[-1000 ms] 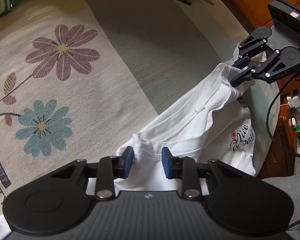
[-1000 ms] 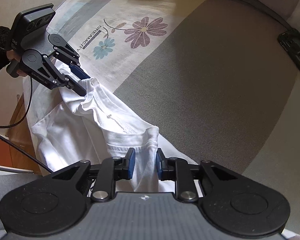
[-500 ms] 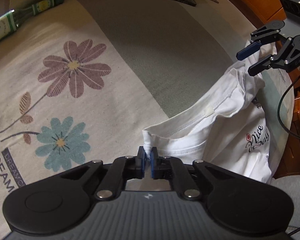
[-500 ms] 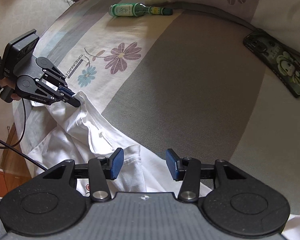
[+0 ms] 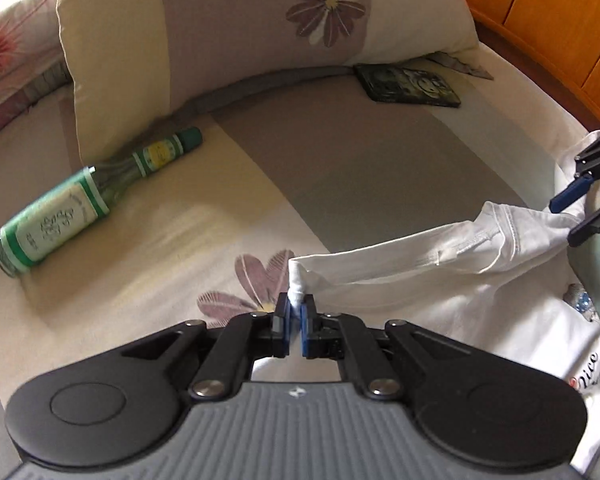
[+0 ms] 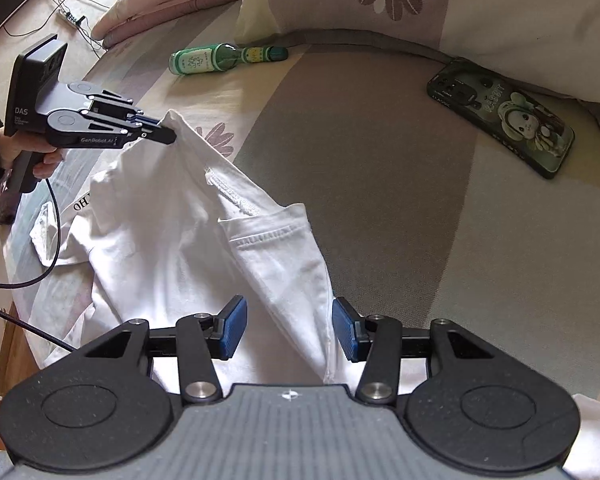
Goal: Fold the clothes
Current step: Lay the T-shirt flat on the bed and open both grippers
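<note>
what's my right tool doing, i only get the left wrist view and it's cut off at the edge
observer: The right tool is open; a fold of the white shirt lies between its pads, unclamped.
operator: how does the shirt hang off my left tool
observer: From the left tool, shut on one corner, it drapes down to the bed cover.
operator: that dark slab by the pillow
observer: A phone in a green rabbit case.
</note>
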The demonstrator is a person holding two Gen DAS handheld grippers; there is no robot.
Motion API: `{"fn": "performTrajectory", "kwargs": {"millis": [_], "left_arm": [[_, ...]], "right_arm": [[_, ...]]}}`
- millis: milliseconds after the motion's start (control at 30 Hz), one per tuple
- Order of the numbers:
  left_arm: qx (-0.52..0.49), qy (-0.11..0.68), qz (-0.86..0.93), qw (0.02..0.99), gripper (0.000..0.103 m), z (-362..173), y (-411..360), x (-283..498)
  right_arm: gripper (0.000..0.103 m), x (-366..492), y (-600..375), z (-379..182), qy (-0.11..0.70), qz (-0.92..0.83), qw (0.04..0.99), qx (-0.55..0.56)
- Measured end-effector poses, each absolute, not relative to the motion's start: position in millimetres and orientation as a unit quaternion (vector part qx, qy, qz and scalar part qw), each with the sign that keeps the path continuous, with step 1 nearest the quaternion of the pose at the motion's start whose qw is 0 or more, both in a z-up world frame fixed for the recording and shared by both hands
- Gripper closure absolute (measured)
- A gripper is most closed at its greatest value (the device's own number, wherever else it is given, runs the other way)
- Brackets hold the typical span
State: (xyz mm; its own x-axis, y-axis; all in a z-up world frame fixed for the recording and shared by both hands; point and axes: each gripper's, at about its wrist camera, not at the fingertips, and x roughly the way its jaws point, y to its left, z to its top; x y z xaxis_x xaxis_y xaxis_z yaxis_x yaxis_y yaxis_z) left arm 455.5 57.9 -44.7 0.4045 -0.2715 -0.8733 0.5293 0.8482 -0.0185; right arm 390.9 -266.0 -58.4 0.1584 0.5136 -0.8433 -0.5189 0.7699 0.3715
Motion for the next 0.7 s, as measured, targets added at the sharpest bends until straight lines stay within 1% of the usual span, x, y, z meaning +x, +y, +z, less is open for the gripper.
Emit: {"fn": "performTrajectory", "kwargs": {"millis": [167,367,533,600,700], "left_arm": [[0.144,0.482,-0.235,0.832,0.100,-52,42,480],[0.142,0.517,-0.211,0.817,0.099,-86,39,485],[0.099,0.533,-0.190,0.819,0.091,-89,45,490],[0.098,0.531,-0.185,0.821,0.085,-85,48,488],[0.119,0.522,-0.185,0.824,0.083,-76,48,479]], "right_arm": [[0.050,398,-269,-59,0.547,0.328,0.770,0.010],[0.050,416,-272,-66,0.547,0.316,0.775,0.032],[0.050,442,-275,-84,0.565,0.317,0.760,0.056],[0.049,455,-280,-92,0.574,0.320,0.749,0.081],[0.048,472,-290,-106,0.588,0.322,0.731,0.127]]}}
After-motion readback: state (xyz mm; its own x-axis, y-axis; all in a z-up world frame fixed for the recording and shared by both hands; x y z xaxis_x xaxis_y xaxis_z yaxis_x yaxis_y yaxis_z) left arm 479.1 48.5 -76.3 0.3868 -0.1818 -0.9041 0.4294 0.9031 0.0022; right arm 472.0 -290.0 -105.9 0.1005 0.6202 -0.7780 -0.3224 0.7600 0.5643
